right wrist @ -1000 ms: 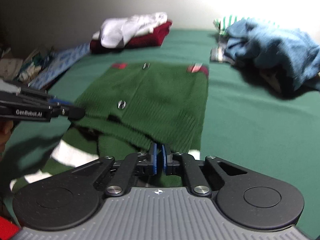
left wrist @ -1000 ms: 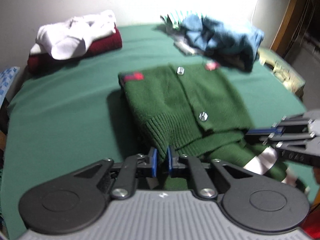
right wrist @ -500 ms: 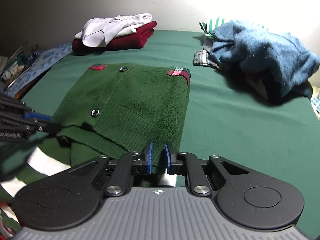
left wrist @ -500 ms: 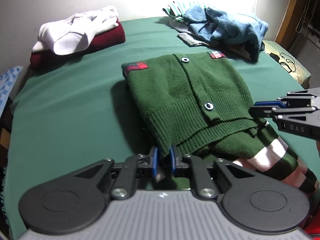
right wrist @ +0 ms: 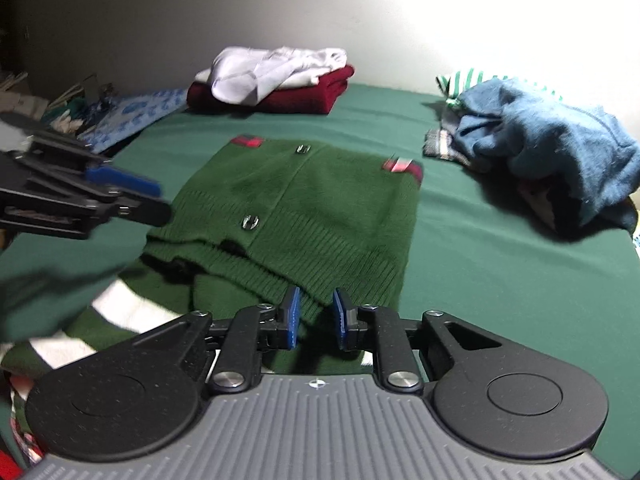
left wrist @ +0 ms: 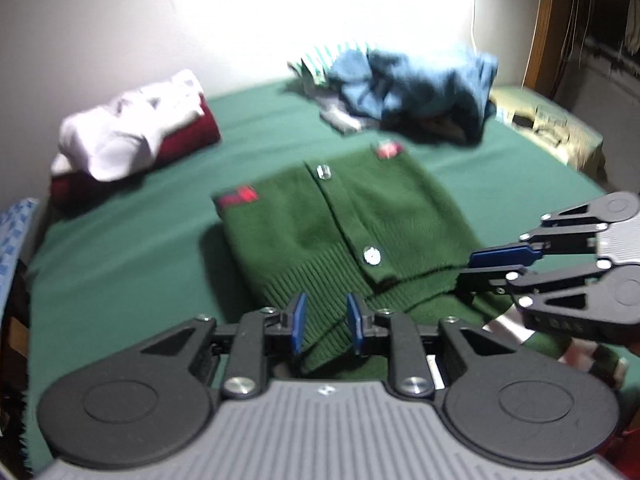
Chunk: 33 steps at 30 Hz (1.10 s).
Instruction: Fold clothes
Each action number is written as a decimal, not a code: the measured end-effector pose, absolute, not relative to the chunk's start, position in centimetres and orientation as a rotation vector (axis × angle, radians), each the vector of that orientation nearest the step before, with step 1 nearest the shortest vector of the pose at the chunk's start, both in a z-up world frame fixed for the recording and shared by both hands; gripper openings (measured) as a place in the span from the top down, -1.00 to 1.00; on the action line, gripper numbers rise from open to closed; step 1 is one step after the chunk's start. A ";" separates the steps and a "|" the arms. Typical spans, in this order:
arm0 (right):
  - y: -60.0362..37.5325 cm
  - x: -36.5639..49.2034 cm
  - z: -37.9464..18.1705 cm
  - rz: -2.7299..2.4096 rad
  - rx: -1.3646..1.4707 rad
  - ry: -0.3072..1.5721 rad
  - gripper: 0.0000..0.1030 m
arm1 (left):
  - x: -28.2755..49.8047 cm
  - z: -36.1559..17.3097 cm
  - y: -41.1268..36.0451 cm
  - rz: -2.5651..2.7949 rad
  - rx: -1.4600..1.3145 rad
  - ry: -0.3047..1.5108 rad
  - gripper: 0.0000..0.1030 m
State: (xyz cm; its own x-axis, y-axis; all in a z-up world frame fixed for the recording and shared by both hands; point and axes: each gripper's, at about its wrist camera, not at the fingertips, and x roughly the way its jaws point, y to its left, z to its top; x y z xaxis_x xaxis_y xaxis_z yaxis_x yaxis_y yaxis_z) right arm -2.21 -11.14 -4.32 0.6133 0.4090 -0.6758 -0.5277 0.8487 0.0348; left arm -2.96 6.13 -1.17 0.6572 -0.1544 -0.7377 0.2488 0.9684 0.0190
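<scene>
Cardigan (left wrist: 340, 232) hem now freed; both hand-held grippers just opened.

- Dim room; blown-out white glare on the wall (left wrist: 360, 20) at twelve o'clock, toward two o'clock in the right view.
- Motion blur smears both views.
- Fisheye bending, dark corners.

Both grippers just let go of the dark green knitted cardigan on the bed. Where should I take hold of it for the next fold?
Probably the ribbed hem: the dark green knitted cardigan lies flat, buttons up, with that doubled edge nearest. Come from the near side, left gripper and right gripper each at a hem corner. Their jaws have just been opening, and fabric sits unpinched between the pads.
</scene>
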 end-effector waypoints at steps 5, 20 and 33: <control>-11.9 -2.8 -4.6 0.534 -0.183 0.801 0.50 | -2.9 -2.7 6.7 -0.223 0.114 0.851 0.52; -13.6 -7.7 -4.3 0.387 -0.183 0.788 0.61 | -7.3 -3.3 5.5 -0.284 0.195 0.848 0.25; -18.0 -11.4 -2.5 0.388 -0.158 0.857 0.48 | -14.0 -2.0 10.0 -0.200 0.043 0.919 0.02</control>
State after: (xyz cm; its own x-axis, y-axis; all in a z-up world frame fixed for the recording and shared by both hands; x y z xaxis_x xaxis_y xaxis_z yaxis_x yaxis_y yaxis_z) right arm -11.44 -18.03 -2.52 0.5900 0.2691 -0.7613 -0.3944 0.9187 0.0192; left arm -13.97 9.98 -2.03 0.5893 -0.1531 -0.7933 0.1898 0.9806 -0.0482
